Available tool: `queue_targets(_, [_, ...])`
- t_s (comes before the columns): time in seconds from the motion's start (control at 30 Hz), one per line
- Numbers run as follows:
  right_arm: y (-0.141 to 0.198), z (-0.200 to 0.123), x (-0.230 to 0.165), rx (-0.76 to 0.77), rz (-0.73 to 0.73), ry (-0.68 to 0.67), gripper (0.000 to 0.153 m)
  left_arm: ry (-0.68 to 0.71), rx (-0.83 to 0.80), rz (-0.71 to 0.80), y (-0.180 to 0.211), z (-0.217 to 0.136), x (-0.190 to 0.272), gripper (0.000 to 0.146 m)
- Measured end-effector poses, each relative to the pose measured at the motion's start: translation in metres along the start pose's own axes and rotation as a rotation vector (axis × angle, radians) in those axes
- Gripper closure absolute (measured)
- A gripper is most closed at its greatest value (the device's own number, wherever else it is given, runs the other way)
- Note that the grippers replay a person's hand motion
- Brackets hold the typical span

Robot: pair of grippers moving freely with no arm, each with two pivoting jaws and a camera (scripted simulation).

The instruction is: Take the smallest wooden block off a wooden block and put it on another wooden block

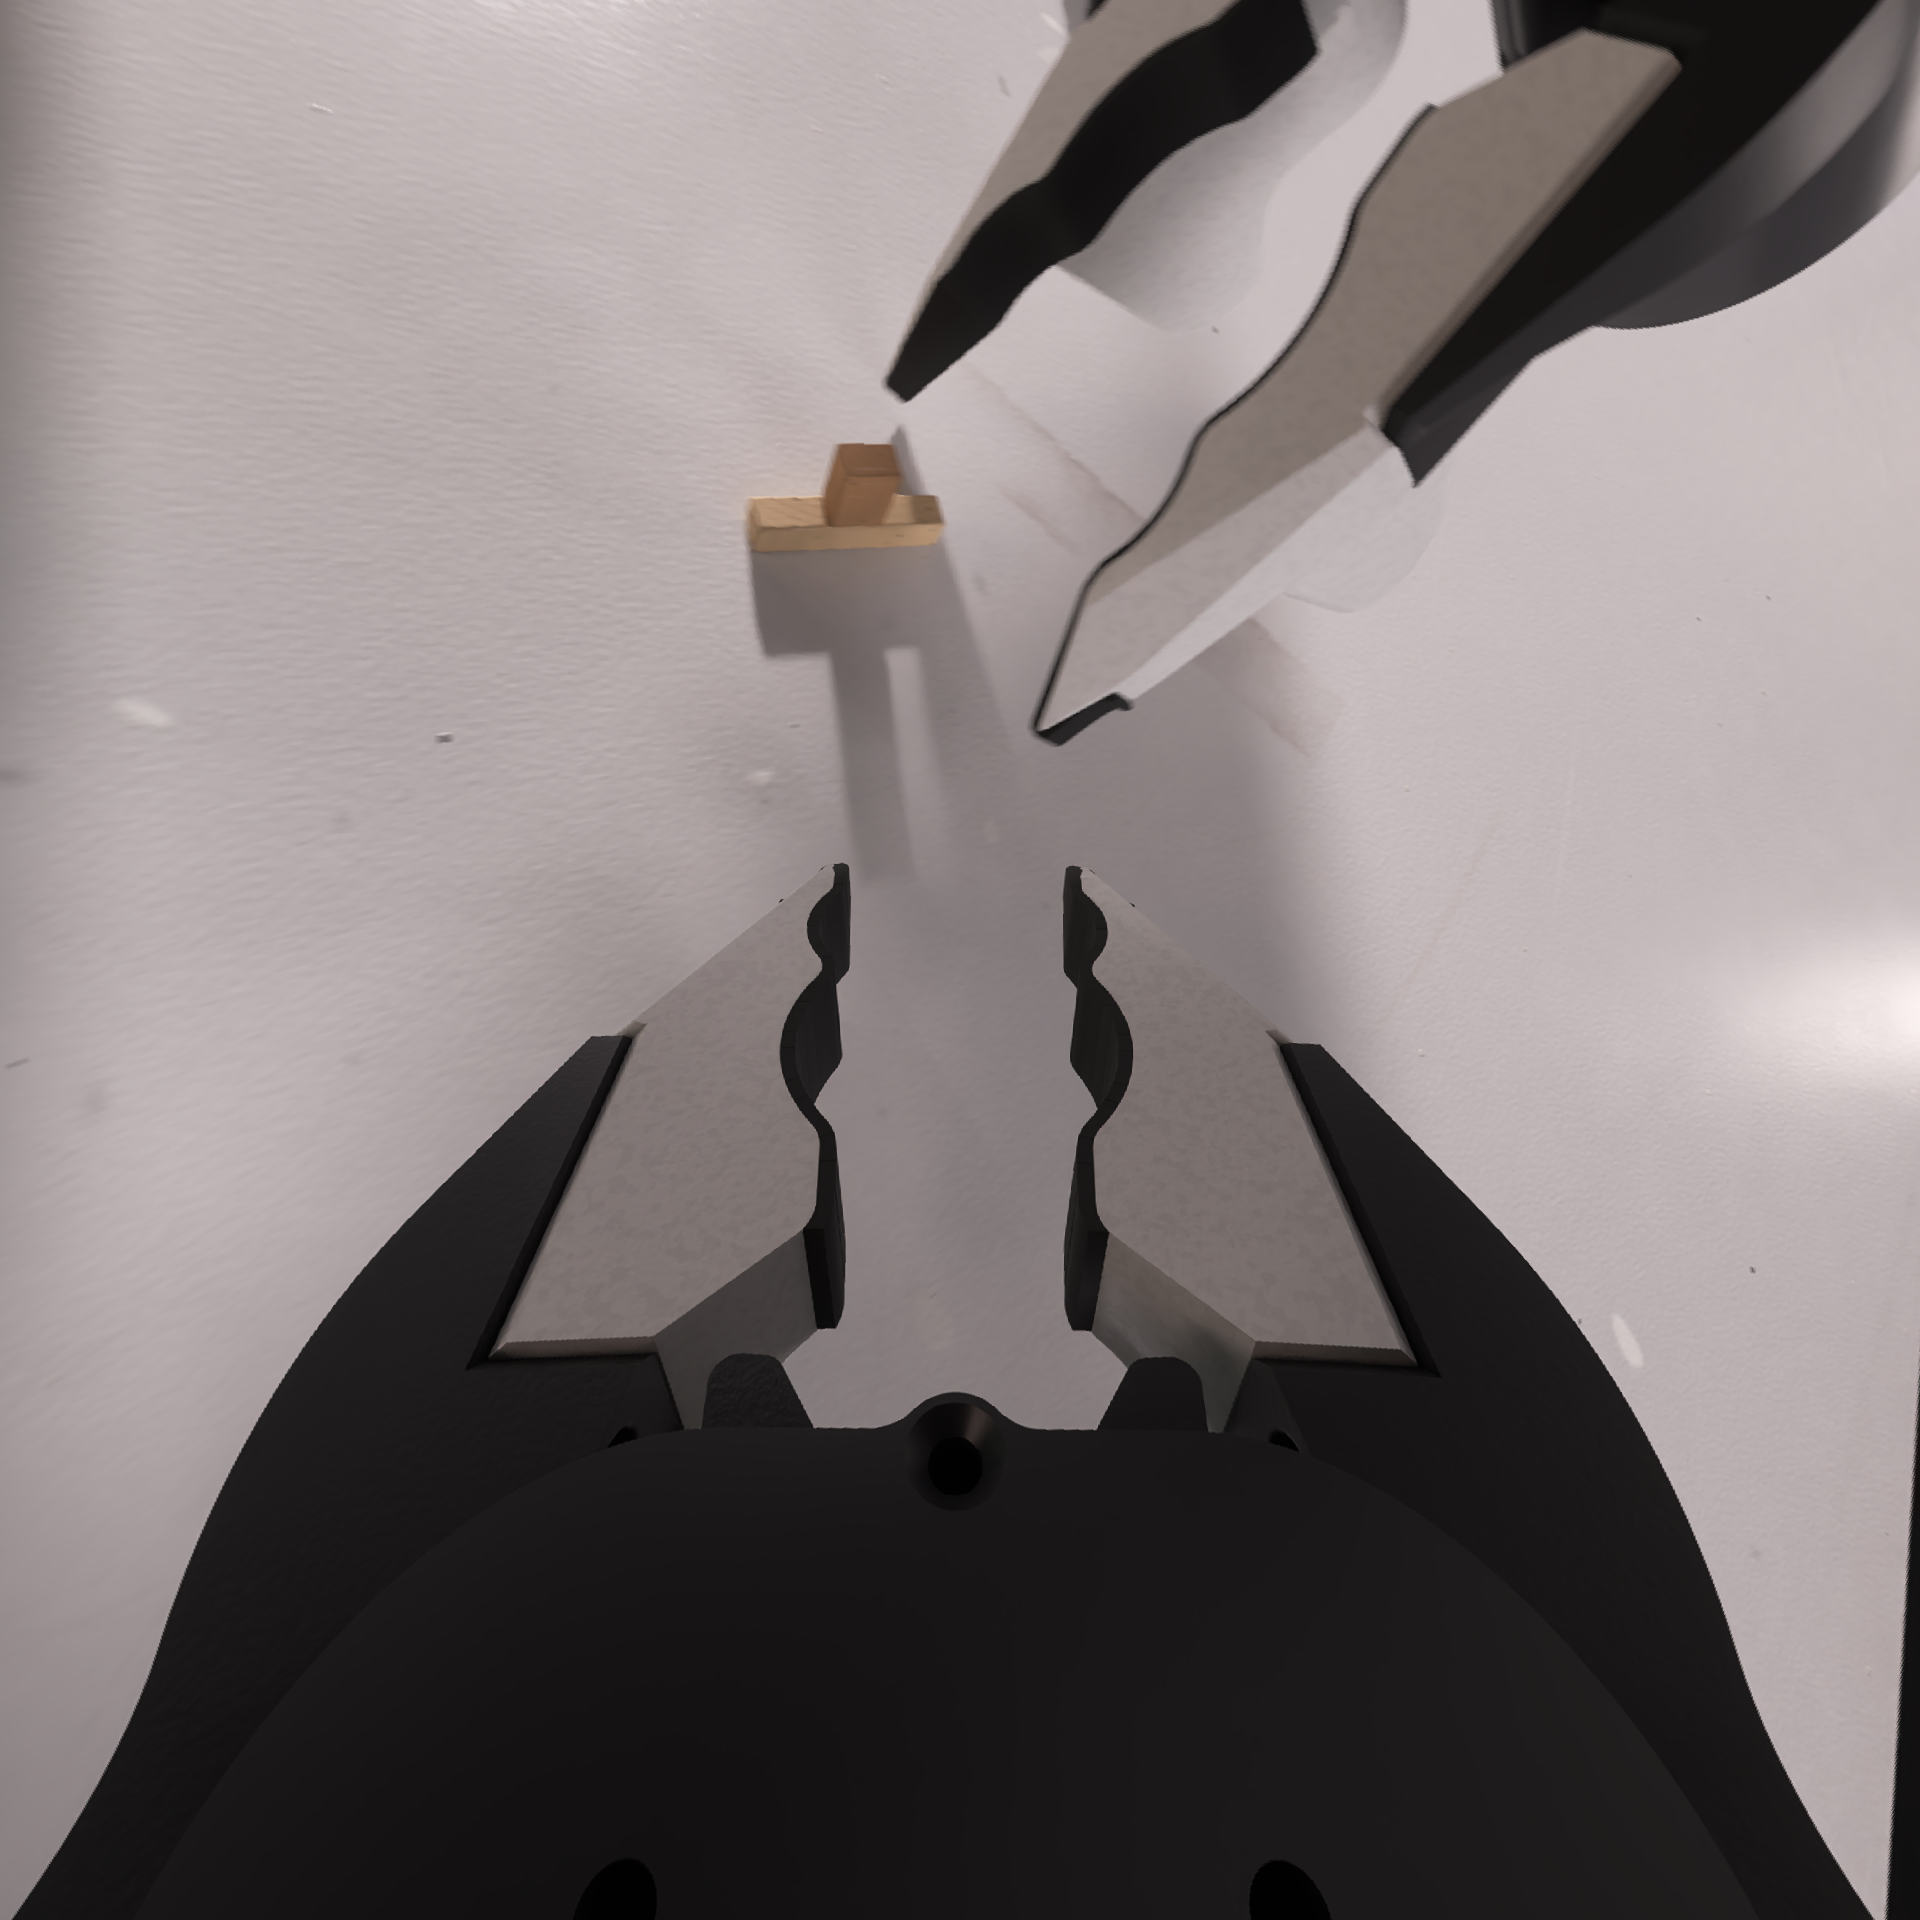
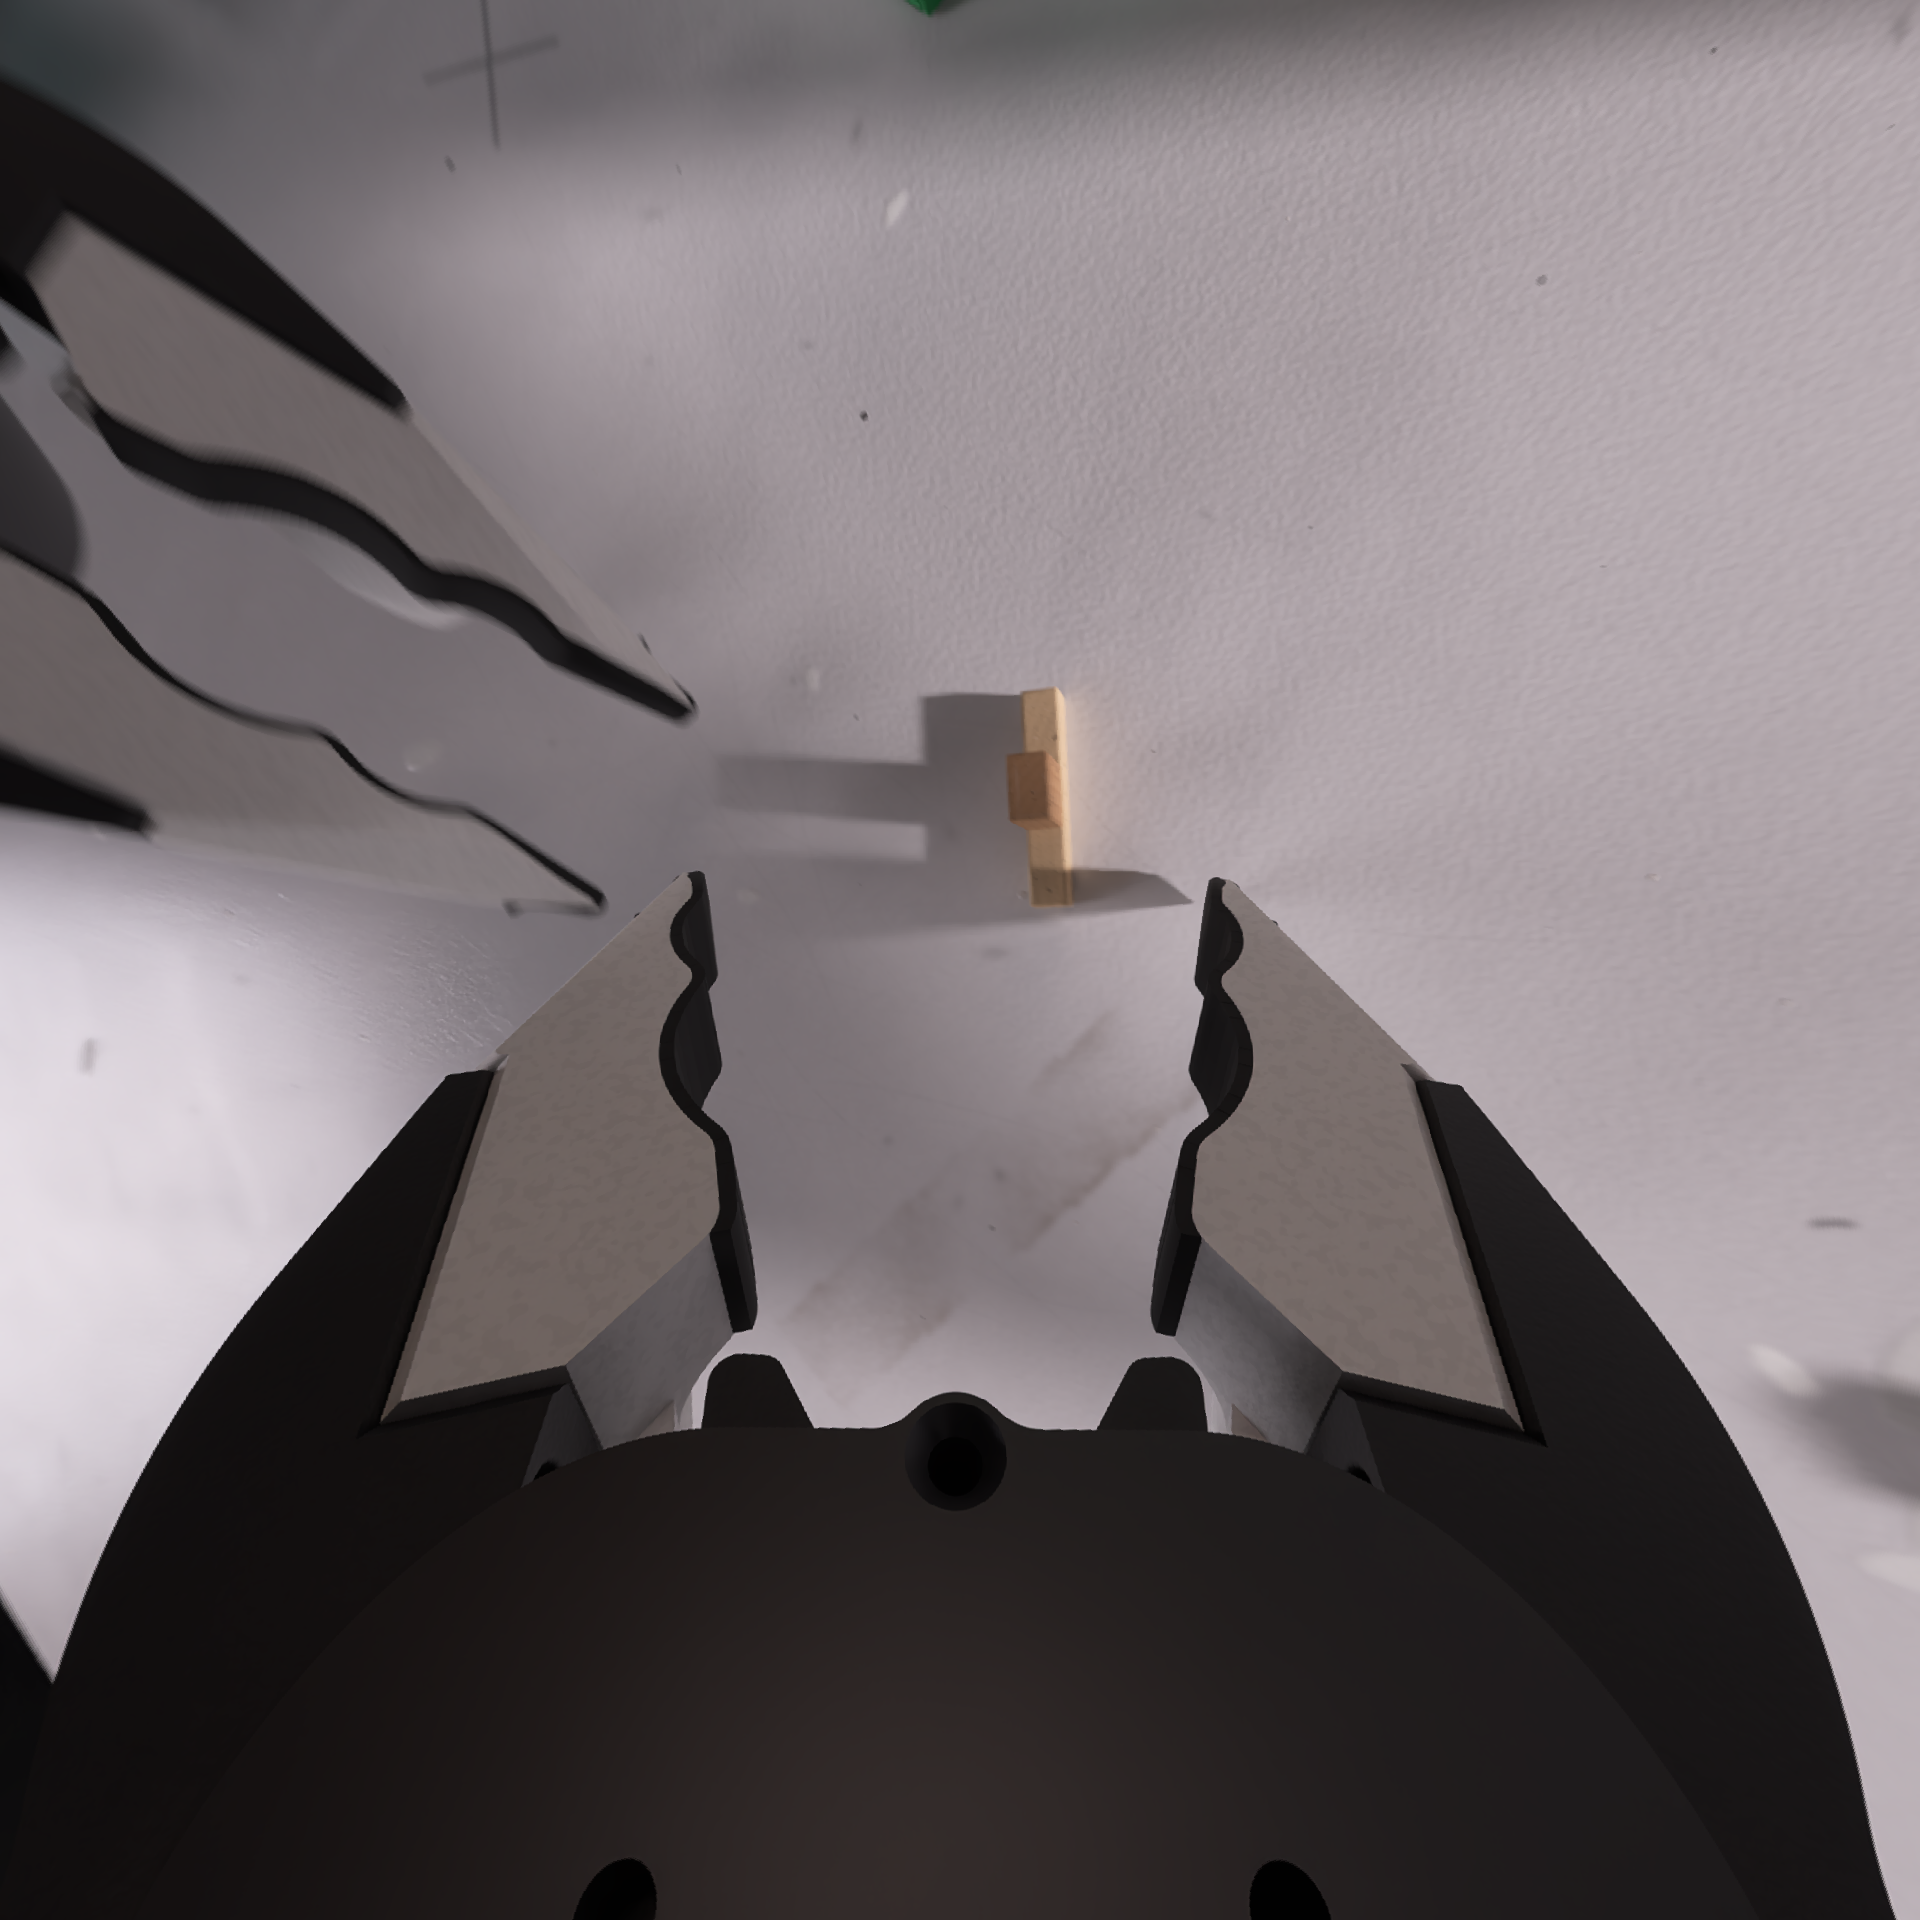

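White, lightly textured tabletop [image 1: 416, 520] fills both views, w/ scattered dark specks, a few pale smears and faint grey streaks. In the right wrist view a thin pencil-like cross mark [image 2: 491, 62] sits on the surface far ahead-left of the right gripper, and a small green thing [image 2: 935, 5] is cut off at the far edge; can't tell what it is. No room visible beyond the surface, no labels or writing to read.

Left gripper [image 1: 956, 883]: jaws partly apart, narrow gap, nothing between them. Right gripper [image 2: 954, 894]: jaws spread wider, also holding nothing; it also shows ahead and to the right of the left gripper [image 1: 966, 561], hovering over the table.

Small wooden block [image 1: 862, 486] stands on the middle of a flat, paler wooden bar [image 1: 790, 525], touching it, ahead of the left gripper and slightly left of its centre line. From the right gripper the same small block [image 2: 1033, 788] and bar [image 2: 1044, 717] lie just ahead, between the fingertip lines, closer to the right finger. Both cast long shadows on the table
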State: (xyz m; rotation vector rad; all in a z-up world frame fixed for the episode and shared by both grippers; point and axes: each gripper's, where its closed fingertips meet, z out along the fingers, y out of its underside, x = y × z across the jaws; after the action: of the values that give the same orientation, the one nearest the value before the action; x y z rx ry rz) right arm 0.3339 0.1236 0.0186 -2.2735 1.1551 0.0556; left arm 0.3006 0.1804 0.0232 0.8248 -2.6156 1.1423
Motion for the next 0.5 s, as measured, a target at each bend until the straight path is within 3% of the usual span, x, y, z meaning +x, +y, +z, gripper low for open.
queue_targets(0.2, [-0.010,0.008,-0.011,0.019,0.046,-0.029,0.065,0.059,0.038,0.041,0.000,0.019,0.030,0.110])
queue_targets(0.5, [-0.034,0.002,-0.019,0.088,0.103,-0.138,0.066,0.047,0.082,0.031,0.000,0.017,0.032,0.111])
